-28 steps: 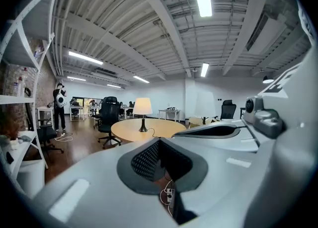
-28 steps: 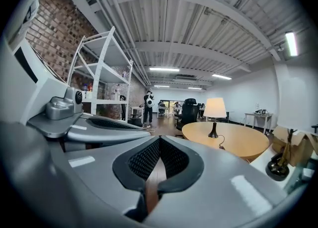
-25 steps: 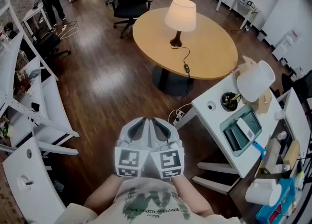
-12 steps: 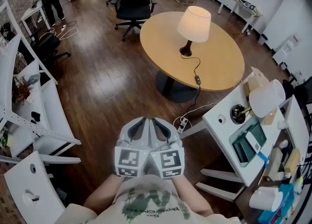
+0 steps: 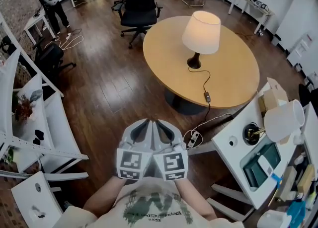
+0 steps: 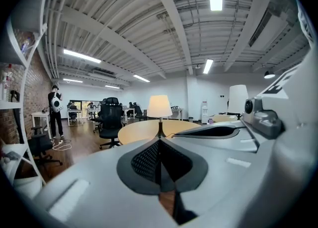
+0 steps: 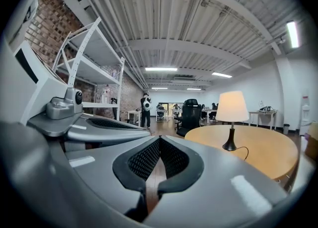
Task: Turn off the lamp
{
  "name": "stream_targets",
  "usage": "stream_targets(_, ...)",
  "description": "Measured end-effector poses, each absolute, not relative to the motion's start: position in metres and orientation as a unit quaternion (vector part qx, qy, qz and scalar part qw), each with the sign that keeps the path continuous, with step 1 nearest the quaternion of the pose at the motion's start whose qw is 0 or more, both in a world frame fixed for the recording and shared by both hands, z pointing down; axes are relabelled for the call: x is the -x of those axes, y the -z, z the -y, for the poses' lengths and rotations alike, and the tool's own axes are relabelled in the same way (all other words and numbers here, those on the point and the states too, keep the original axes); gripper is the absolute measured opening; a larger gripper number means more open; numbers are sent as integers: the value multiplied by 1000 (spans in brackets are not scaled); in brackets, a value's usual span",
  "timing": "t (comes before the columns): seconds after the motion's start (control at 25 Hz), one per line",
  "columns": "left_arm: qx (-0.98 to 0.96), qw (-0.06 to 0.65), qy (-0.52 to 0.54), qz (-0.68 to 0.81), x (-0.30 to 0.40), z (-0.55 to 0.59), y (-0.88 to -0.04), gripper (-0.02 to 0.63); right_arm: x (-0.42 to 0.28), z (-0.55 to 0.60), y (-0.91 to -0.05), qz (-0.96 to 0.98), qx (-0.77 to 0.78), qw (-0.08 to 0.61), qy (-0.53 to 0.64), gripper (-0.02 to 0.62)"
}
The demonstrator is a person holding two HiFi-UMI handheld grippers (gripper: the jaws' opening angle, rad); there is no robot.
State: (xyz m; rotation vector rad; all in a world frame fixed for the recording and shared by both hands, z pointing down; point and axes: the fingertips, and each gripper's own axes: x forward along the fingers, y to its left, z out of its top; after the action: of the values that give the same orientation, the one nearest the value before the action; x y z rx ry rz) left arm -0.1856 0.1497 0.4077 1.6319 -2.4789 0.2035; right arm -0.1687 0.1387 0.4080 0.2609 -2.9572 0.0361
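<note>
Open-plan office, wood floor (image 5: 107,85): lit lamp (image 5: 200,33) on round table (image 5: 233,75), upper right of frame; your left gripper (image 5: 144,123) and right gripper (image 5: 162,123), lower centre, both closed and empty, so approach squarely, likely aiming for the cord switch (image 5: 207,96).

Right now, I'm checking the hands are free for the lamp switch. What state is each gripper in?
Left gripper: closed, jaw tips together, holding nothing.
Right gripper: closed, jaw tips together, holding nothing.
</note>
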Motion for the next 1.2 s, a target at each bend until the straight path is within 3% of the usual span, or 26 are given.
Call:
stream_targets(0.44,-580,87,-72,807,232,1,-415,0,213,12,-409,989,-124,79,-22,0)
stream_targets(1.2,-741,133,-89,653,197,165,-475,8,180,176,-458,941,-309,117,-67,0)
